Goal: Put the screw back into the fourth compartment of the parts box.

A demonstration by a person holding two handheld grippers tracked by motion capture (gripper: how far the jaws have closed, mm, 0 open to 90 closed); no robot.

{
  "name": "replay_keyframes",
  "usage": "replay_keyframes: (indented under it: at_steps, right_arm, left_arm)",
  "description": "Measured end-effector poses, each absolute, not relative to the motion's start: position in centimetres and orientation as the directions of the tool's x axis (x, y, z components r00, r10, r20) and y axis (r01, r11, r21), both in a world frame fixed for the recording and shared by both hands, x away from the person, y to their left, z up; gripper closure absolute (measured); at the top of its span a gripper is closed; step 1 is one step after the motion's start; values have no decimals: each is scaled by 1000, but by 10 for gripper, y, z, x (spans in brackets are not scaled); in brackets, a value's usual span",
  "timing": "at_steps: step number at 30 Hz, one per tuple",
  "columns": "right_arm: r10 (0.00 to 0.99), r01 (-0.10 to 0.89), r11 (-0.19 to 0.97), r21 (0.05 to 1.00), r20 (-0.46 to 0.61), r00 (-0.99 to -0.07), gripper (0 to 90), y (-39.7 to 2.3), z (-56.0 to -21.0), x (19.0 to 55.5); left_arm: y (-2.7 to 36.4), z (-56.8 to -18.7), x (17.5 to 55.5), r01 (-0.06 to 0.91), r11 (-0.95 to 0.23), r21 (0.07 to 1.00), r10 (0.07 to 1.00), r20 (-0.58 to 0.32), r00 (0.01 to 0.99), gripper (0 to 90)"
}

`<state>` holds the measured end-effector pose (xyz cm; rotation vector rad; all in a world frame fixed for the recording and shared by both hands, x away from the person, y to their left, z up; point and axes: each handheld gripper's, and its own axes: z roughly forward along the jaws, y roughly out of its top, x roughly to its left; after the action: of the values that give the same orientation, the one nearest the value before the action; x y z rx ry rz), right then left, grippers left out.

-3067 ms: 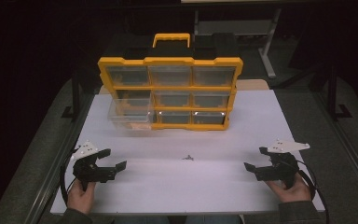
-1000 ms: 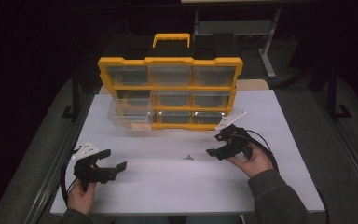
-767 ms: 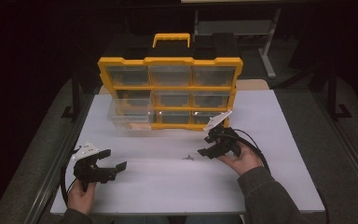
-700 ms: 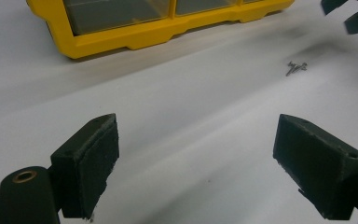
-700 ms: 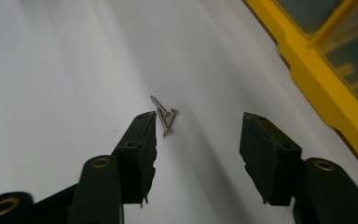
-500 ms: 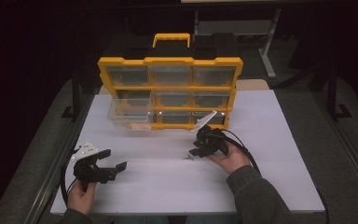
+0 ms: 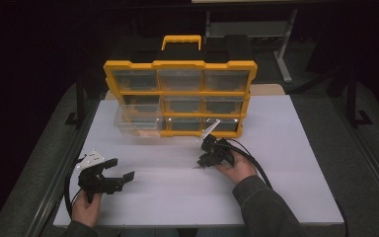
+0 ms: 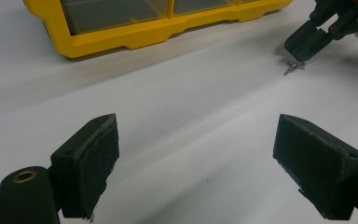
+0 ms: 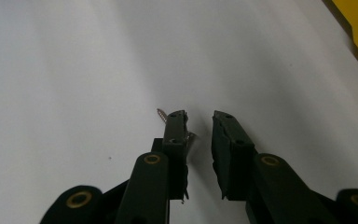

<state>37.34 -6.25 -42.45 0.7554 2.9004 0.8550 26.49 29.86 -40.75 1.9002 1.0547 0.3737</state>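
A small metal screw (image 8: 293, 68) lies on the white table (image 7: 286, 148) in front of the yellow organizer (image 7: 180, 98). My right gripper (image 7: 200, 162) points down at it with its tips at the table. In the right gripper view the screw (image 9: 161, 114) pokes out from behind the left finger (image 9: 175, 130), and its other end shows in the narrow gap. The right gripper (image 9: 199, 116) has just been closing; its pads stand slightly apart and do not press on the screw. My left gripper (image 7: 120, 169) rests wide open near the front left, with nothing between its pads (image 8: 95, 158).
The organizer has a black handle frame and rows of clear drawers. One clear drawer (image 7: 138, 121) is pulled out at its lower left. Dark floor and table frames surround the white board; the right gripper's cable (image 7: 249, 155) trails back along the sleeve.
The right hand has moved left and down from beside the organizer to the screw, and its jaws have narrowed from wide to a small gap. The left hand stays put.
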Motion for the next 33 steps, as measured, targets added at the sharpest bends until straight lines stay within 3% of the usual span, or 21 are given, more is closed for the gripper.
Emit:
replay_keyframes:
  at_steps: [9,15,33]
  right_arm:
    - [464,454,736,503,113,-878,765,-58,-429,374]
    - [460,430,753,499,69,-885,826,-56,-431,373]
    - [463,416,740,529,49,-885,836,-60,-426,373]
  left_arm:
    - [299,-408,265,524,-227,821,793,-157,589,138]
    - [301,-407,265,522,-233,821,794,-150,589,137]
    - [300,-408,265,529,-223,819,795,-161,585,138]
